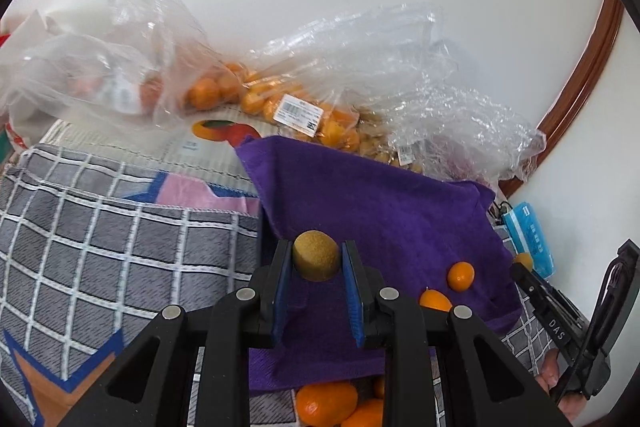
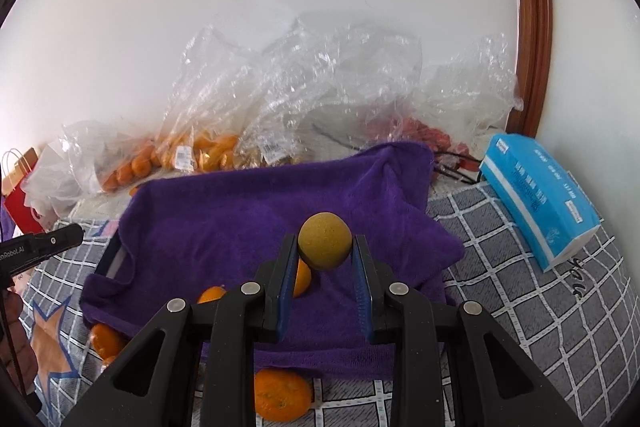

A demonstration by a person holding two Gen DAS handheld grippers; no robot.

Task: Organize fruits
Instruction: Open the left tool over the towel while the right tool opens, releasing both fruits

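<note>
Left gripper [image 1: 316, 259] pinches round, rough-skinned tan-brown fruit [image 1: 316, 255] above plush purple towel [image 1: 392, 211]. Right gripper [image 2: 325, 247] pinches second round, matte tan-brown fruit [image 2: 325, 246] over same towel. Small smooth orange citrus [image 1: 460, 276] rests on towel. Crinkled clear plastic bags [image 2: 304, 75] behind.

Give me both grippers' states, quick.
Left gripper: shut on a brownish-yellow round fruit.
Right gripper: shut on another brownish-yellow round fruit.

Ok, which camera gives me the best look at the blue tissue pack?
The right wrist view: the blue tissue pack lies whole and unobstructed on the checked blanket. The left wrist view catches only a small distorted sliver at its right edge.
</note>
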